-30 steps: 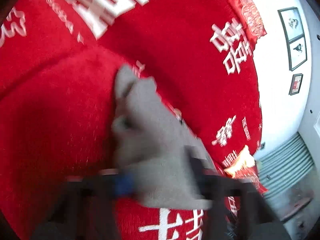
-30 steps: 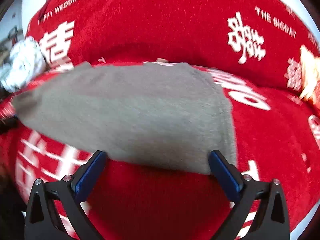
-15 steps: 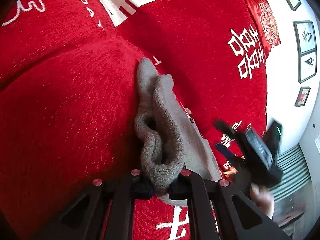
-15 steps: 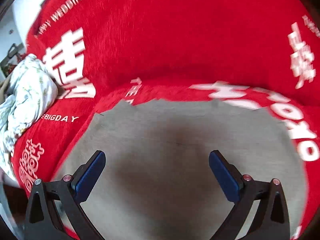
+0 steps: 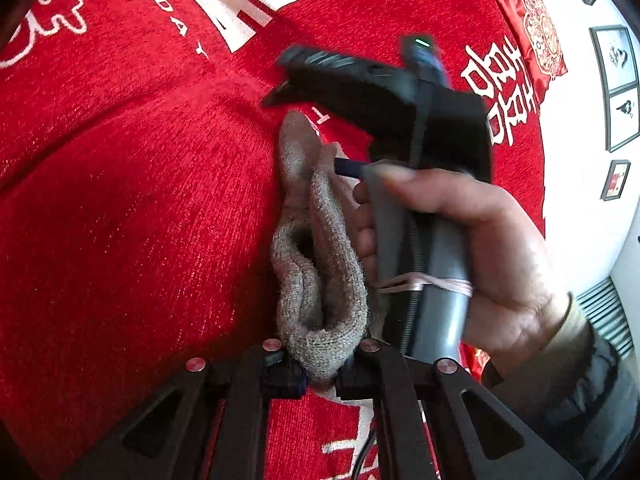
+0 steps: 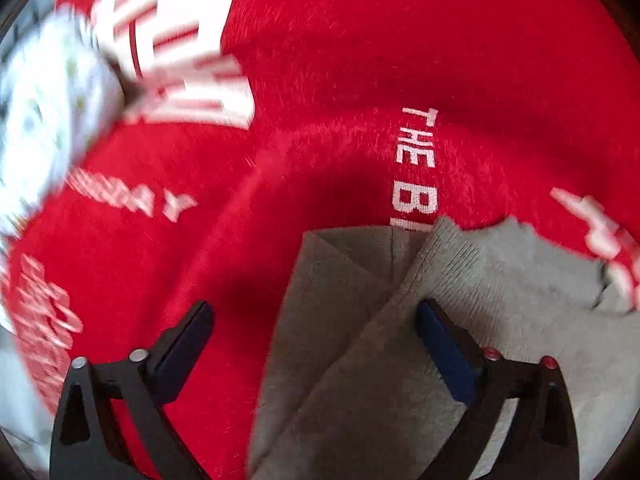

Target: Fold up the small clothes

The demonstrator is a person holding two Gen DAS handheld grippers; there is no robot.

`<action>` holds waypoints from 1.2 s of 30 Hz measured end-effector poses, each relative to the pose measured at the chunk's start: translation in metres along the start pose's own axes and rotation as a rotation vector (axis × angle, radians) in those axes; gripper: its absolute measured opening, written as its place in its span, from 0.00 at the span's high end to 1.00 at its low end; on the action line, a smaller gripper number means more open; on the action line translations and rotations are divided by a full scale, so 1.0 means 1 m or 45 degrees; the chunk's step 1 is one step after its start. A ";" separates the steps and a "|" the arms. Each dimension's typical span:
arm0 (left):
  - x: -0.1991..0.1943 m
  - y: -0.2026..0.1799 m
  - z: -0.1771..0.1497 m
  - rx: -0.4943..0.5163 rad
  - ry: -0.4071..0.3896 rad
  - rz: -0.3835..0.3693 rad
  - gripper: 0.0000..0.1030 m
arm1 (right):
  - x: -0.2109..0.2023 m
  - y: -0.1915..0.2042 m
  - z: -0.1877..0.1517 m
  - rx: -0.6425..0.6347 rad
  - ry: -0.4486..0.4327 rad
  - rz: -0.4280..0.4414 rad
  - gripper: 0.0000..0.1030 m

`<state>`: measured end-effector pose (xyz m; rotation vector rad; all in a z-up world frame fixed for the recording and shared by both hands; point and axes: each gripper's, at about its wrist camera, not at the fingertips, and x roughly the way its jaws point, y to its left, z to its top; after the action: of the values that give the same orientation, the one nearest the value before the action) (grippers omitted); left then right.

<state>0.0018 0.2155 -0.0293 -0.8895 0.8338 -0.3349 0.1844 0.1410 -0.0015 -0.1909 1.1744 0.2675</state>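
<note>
Nearest me, my left gripper [image 5: 318,376] is clamping its jaws on a bunched fold of the grey knit garment [image 5: 316,280] at 6 o'clock in the left view. I am keeping that pinch firm, since it looks like the anchor for the fold.

Just beyond, the garment is lying on the red cover [image 5: 120,240], running up toward 12. At 3 o'clock a hand [image 5: 472,256] is carrying my right gripper [image 6: 316,344] over the cloth. Its jaws have just been closing a little but are standing wide apart, the garment's left edge between them with nothing pinched — one pad over cloth, the other over bare red.

I am judging the next move as settling onto that far edge. I should be taking every layer, not just the top one.

Farther off, at 10 o'clock in the right view, a pale flowered bundle [image 6: 52,120] is blurring past — well apart.
</note>
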 end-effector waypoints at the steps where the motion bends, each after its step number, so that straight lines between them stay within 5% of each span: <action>1: 0.000 -0.001 0.000 0.010 0.000 0.014 0.91 | 0.003 0.006 -0.001 -0.054 0.007 -0.088 0.14; 5: 0.001 -0.009 0.000 0.071 -0.002 0.077 0.91 | -0.001 0.001 0.000 -0.061 0.012 -0.153 0.38; 8: 0.002 -0.011 0.000 0.086 -0.005 0.092 0.91 | 0.000 -0.008 0.003 -0.073 0.061 -0.109 0.36; 12: 0.002 -0.013 -0.001 0.114 -0.014 0.113 0.91 | 0.007 -0.009 0.006 -0.105 0.101 -0.147 0.15; 25: 0.004 -0.017 -0.003 0.141 -0.036 0.132 0.91 | 0.011 -0.013 0.004 -0.087 0.066 -0.129 0.14; 26: 0.003 -0.017 -0.003 0.138 -0.031 0.126 0.91 | 0.011 -0.012 0.005 -0.099 0.062 -0.120 0.23; 29: 0.001 -0.018 -0.002 0.136 -0.035 0.116 0.91 | 0.001 -0.008 0.007 -0.111 0.040 -0.204 0.71; 36: -0.013 -0.035 -0.005 0.216 -0.103 0.115 0.91 | -0.022 -0.047 0.008 0.078 -0.022 0.068 0.79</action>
<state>-0.0080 0.1986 0.0030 -0.7010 0.7569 -0.2847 0.1973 0.0961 0.0226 -0.1031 1.1705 0.2791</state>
